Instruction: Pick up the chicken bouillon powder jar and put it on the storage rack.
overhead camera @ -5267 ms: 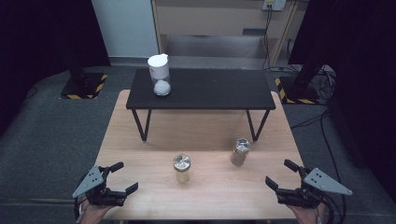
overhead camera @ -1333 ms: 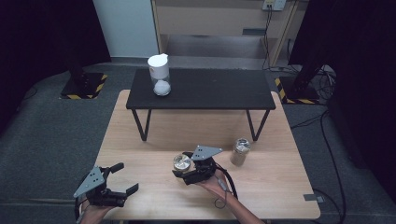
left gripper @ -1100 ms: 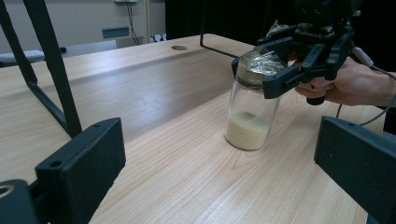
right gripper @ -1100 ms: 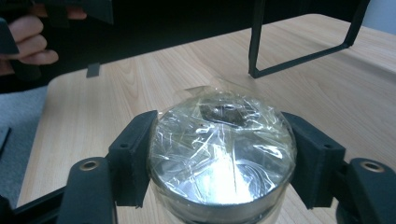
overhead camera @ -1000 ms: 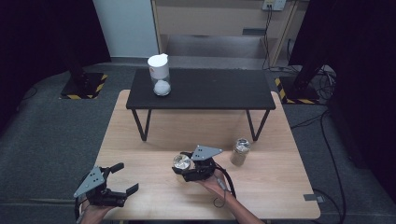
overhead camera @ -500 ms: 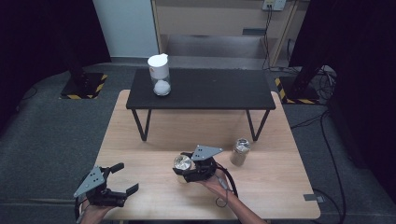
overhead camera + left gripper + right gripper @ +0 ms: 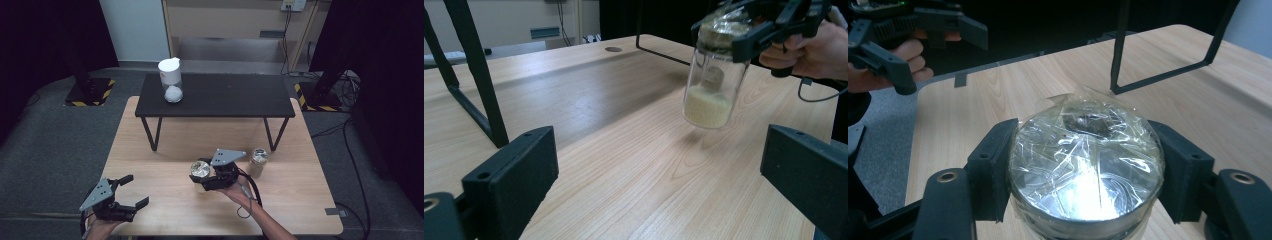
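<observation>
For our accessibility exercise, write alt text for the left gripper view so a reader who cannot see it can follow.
A clear glass jar part-filled with pale grains hangs tilted just above a light wooden table, gripped near its plastic-wrapped top by the right claw in a person's hand. The left claw's two black jaws stand wide apart in the foreground, holding nothing.

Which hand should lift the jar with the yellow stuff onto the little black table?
Probably the right. The right gripper is already shut on that jar, lifted off the wood. The left gripper is open near the table's front corner.
</observation>
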`<state>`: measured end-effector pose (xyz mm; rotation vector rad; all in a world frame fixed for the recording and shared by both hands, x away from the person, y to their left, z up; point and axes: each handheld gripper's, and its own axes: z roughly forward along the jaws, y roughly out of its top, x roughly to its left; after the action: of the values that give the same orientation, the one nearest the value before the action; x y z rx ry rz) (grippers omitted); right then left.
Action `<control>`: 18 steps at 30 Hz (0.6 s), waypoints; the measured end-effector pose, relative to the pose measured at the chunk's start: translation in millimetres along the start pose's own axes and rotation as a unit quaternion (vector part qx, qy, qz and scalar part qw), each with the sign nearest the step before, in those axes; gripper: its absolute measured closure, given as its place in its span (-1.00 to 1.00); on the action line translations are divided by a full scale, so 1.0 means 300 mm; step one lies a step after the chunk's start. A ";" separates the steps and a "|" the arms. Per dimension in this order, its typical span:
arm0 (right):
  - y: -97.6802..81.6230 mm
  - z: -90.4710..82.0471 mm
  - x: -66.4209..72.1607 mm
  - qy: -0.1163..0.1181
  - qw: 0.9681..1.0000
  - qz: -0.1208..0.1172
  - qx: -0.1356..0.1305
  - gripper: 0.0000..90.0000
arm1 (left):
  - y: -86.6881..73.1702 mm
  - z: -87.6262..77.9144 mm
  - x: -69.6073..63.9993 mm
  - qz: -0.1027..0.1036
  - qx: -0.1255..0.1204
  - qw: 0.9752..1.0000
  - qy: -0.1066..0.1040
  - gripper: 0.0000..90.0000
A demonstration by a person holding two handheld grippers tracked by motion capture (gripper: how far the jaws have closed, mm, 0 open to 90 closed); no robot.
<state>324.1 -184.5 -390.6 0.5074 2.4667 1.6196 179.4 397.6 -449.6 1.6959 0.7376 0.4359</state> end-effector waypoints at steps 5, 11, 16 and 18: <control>0.027 -0.039 -0.009 -0.002 1.000 0.004 0.002 -0.22 | 0.000 0.000 0.001 -0.002 0.000 1.000 0.000 -0.97; 0.062 -0.086 -0.012 -0.008 1.000 0.003 0.003 -0.22 | 0.001 0.001 0.001 -0.001 0.001 1.000 0.000 -0.97; 0.086 -0.125 -0.019 -0.012 1.000 0.008 0.000 -0.22 | 0.001 0.002 0.000 -0.001 0.002 1.000 0.000 -0.98; 0.099 -0.140 -0.022 -0.014 1.000 0.009 -0.002 -0.22 | 0.001 0.002 0.000 -0.002 0.002 1.000 -0.001 -0.97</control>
<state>323.5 -212.4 -346.9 0.5511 2.4458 1.6117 179.9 397.2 -449.4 1.6980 0.7406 0.4317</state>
